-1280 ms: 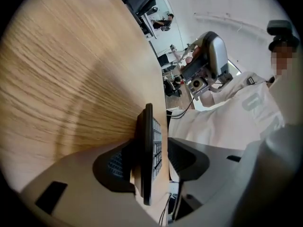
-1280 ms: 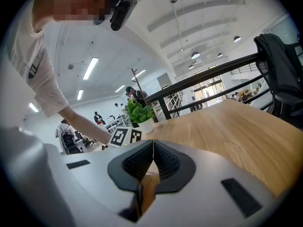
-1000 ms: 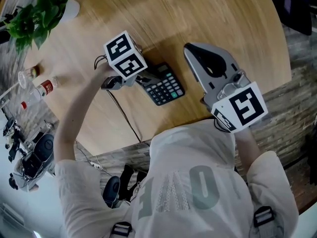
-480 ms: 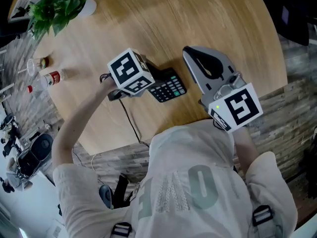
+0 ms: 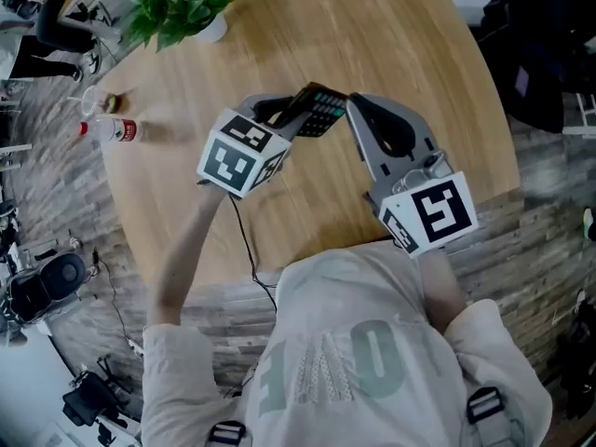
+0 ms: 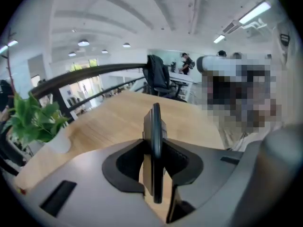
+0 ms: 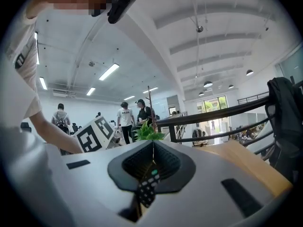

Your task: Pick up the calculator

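The black calculator (image 5: 321, 112) is off the round wooden table (image 5: 428, 54), tilted up in the air. My left gripper (image 5: 296, 110) is shut on one end of it. In the left gripper view the calculator (image 6: 155, 122) stands edge-on, clamped between the two jaw pads of the left gripper (image 6: 155, 167). My right gripper (image 5: 358, 102) hovers just right of the calculator with its jaws together and nothing in them. In the right gripper view the right gripper (image 7: 152, 148) shows its tips meeting, and the calculator's keys (image 7: 147, 190) show through the gap below them.
A potted plant (image 5: 182, 12) stands at the table's far left. A small bottle (image 5: 116, 130) and a glass (image 5: 93, 101) sit near the left edge. A thin cable (image 5: 247, 240) trails off the near edge. People stand in the background.
The calculator has left the tabletop, lifted by the left gripper, which rose and tipped upward. The right gripper also rose beside it.
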Demonstrator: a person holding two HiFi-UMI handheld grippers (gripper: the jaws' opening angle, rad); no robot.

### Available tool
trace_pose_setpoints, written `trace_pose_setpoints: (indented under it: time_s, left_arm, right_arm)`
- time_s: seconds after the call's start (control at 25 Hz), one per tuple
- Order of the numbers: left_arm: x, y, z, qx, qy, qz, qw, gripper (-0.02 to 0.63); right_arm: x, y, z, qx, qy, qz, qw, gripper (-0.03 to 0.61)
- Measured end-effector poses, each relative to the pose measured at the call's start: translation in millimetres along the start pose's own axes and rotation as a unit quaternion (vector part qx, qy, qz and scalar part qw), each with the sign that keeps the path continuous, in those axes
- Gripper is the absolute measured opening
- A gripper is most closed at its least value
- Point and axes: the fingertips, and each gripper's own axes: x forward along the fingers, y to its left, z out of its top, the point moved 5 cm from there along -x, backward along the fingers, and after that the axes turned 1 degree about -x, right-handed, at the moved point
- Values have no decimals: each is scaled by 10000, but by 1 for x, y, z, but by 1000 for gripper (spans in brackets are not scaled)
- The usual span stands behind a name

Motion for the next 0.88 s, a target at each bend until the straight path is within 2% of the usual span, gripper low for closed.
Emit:
trace_pose_setpoints:
  time_s: [0.08, 0.16, 0.24, 0.28, 0.36, 0.44, 0.52, 0.6, 0.64, 0.68, 0.76, 0.88]
  left_arm:
    - [-20, 4, 15, -67, -592, 574, 9966, 109]
    - [-44, 6, 28, -112, -1135, 1149, 9868, 109]
    - [-70, 7, 38, -160, -1638, 1753, 9707, 109]
    - [-85, 9, 40, -181, -1868, 2091, 9597, 109]
    - [-118, 12, 38, -213, -2281, 2804, 9321, 109]
    - [-149, 10, 33, -259, -2711, 3450, 8982, 109]
    - [-176, 1, 26, -424, -3184, 4010, 8579, 109]
    - [-198, -9, 15, -774, -3589, 4476, 8154, 110]
    - [-206, -12, 8, -931, -3726, 4641, 7982, 110]
    - [-213, -15, 0, -1035, -3843, 4747, 7850, 109]
    - [-223, -19, -13, -1137, -4050, 4837, 7675, 110]
    - [-228, -25, -25, -1242, -4123, 4944, 7551, 110]
  right_arm:
    - [0, 7, 5, -228, -14, -64, 9997, 18]
    - [0, 14, 10, -460, -17, -127, 9989, 18]
    - [0, 21, 15, -604, -39, -183, 9980, 18]
    - [1, 25, 17, -672, -40, -224, 9975, 18]
    - [4, 34, 18, -831, -24, -301, 9961, 18]
    - [6, 41, 16, -919, -5, -277, 9954, 18]
    - [6, 45, 14, -894, 7, -195, 9958, 18]
    - [8, 48, 14, -831, -21, -103, 9965, 18]
    - [9, 50, 15, -791, -56, -49, 9968, 18]
    - [10, 53, 16, -744, -92, -14, 9972, 18]
    - [11, 58, 17, -679, -137, -13, 9976, 18]
    - [11, 61, 15, -523, -130, -8, 9985, 18]
